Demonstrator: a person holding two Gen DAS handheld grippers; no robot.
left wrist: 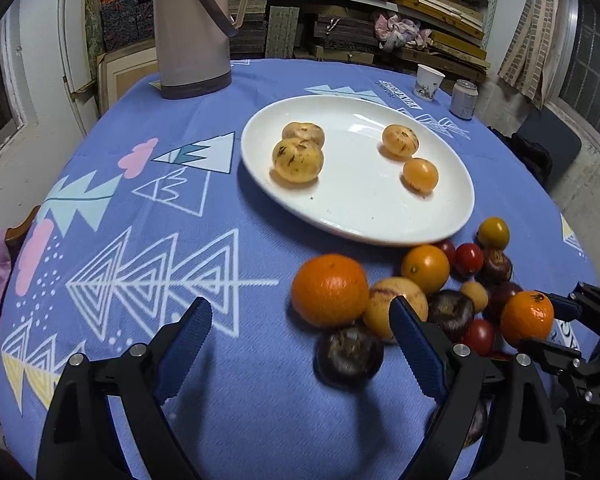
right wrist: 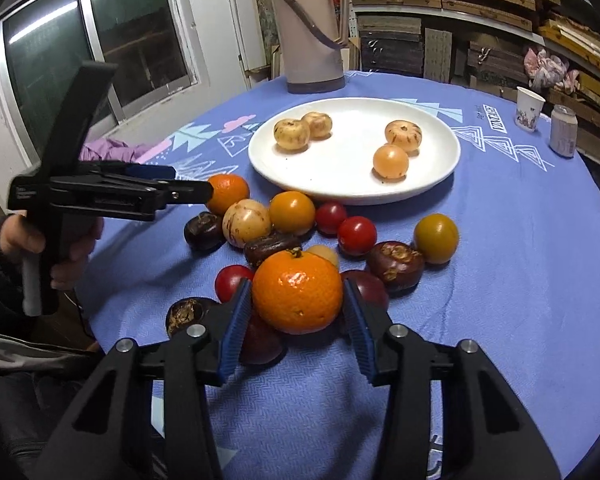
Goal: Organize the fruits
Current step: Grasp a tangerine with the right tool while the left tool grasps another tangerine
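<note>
My pads [right wrist: 236,322] are ribbed blue rubber on matt black plastic arms with bright metal screws. The tangerine [right wrist: 297,292] between them has pebbly, glossy skin. The tablecloth [right wrist: 500,260] is woven matt cloth; the plate [right wrist: 440,168] glazed, glossy white.

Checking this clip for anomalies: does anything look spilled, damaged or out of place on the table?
Nothing spilled or broken. The white plate holds only four yellowish fruits; the rest lie heaped on the tablecloth beside it, unsorted.

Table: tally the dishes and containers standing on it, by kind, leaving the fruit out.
Flask: 1
Plate: 1
Paper cup: 1
Can: 1
Total: 4
</note>
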